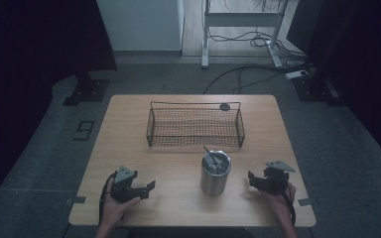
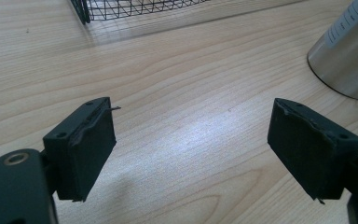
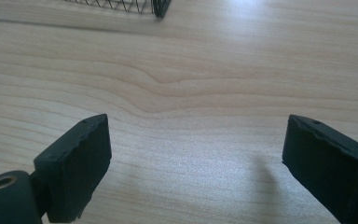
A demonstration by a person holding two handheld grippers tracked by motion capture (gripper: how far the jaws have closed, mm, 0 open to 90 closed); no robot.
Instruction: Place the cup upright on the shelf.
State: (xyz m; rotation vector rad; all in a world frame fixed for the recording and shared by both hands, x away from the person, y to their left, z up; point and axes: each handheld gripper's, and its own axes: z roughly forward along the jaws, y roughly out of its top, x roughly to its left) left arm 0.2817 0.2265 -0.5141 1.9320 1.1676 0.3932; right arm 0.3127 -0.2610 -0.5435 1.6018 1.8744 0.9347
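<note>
Left gripper [image 1: 146, 190] and right gripper [image 1: 252, 179]: jaws spread wide, holding nothing, resting low over light woodgrain table [image 1: 129, 144]. Black wire basket [image 1: 196, 126], rectangular, near far edge. Brushed steel tumbler [image 1: 215, 173], cylindrical, upright between grippers, bare wood on both flanks.

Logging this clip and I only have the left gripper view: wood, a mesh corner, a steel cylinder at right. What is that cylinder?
Observer: A steel tumbler standing upright near the table's front edge, lid on, straw through it.
Operator: And the mesh?
Observer: A black wire basket behind the tumbler; I see nothing inside it.
Operator: Where is the other hand-held gripper?
Observer: The right hand-held gripper sits to the tumbler's right, jaws open, apart from it.
</note>
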